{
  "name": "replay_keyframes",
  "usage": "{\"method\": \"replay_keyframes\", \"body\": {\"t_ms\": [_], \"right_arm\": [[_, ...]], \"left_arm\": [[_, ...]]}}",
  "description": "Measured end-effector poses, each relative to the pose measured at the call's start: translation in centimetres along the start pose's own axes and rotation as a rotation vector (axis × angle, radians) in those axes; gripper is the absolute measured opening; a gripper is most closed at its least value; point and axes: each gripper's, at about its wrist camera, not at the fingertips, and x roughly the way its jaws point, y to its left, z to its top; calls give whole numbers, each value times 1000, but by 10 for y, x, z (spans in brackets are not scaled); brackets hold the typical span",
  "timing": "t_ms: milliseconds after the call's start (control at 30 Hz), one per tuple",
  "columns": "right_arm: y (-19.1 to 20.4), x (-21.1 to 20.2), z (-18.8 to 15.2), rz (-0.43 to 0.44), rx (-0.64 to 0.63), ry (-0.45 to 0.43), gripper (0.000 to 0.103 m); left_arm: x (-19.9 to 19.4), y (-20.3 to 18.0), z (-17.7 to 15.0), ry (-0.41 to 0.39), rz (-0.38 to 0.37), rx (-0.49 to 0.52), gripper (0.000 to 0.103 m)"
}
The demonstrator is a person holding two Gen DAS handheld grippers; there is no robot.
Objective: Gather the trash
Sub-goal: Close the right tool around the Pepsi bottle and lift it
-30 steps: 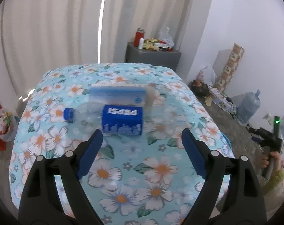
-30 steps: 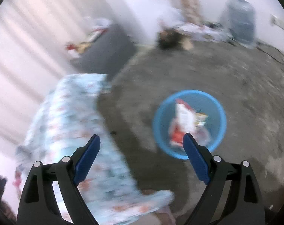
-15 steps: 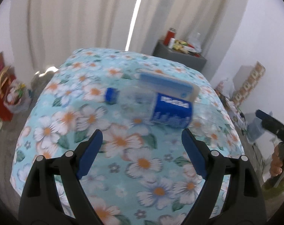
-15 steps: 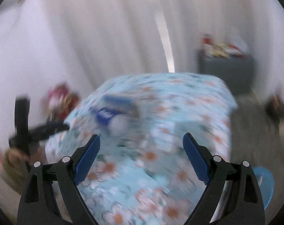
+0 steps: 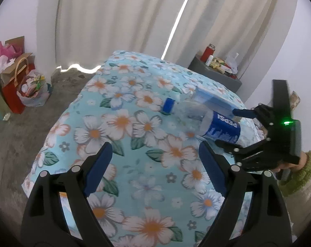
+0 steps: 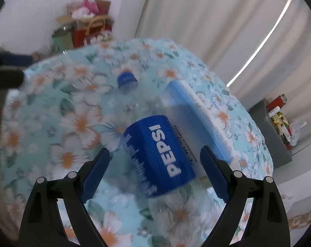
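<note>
- Pepsi bottle [image 6: 155, 154] lying on its side on floral tablecloth [image 5: 134, 135], centre of right wrist frame; blue cap [image 6: 126, 79] toward upper left; flat blue-and-white box [image 6: 198, 121] touching its far side
- Right gripper [image 6: 155, 173] fingers wide, bottle body between them, not yet gripped
- Left gripper [image 5: 155, 164] fingers wide, holding nothing, over cloth at lower centre

Count of things on and around the flowered table

On the table [image 5: 147, 164]: one clear plastic bottle [image 6: 155, 156] with one blue cap [image 6: 126, 80] and one blue label [image 6: 161, 158]; one flat blue-and-white box [image 6: 198, 121] beside it. Grippers: two, the left gripper [image 5: 153, 164] and the right gripper [image 6: 155, 170], each with two blue fingers. Off the table: one grey cabinet [image 5: 215, 74] carrying one red canister [image 5: 208, 52] and a clutter too small to count; gift bags [image 5: 15, 86] by the wall, number unclear.
</note>
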Motion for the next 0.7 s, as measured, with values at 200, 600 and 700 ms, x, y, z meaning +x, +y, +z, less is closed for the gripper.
{"method": "replay_keyframes", "body": {"t_ms": [200,600,700], "right_arm": [[7,21,-10,-76,15,89,70],[48,-37,-74,-78,-25,157,66],[38,-52,-102,-89,76,199,66]], "left_arm": [[5,13,1,4,-2,-27,82],[32,-4,20,-26,-46,42,81],[42,-24,34,-56,-96,101,82]]}}
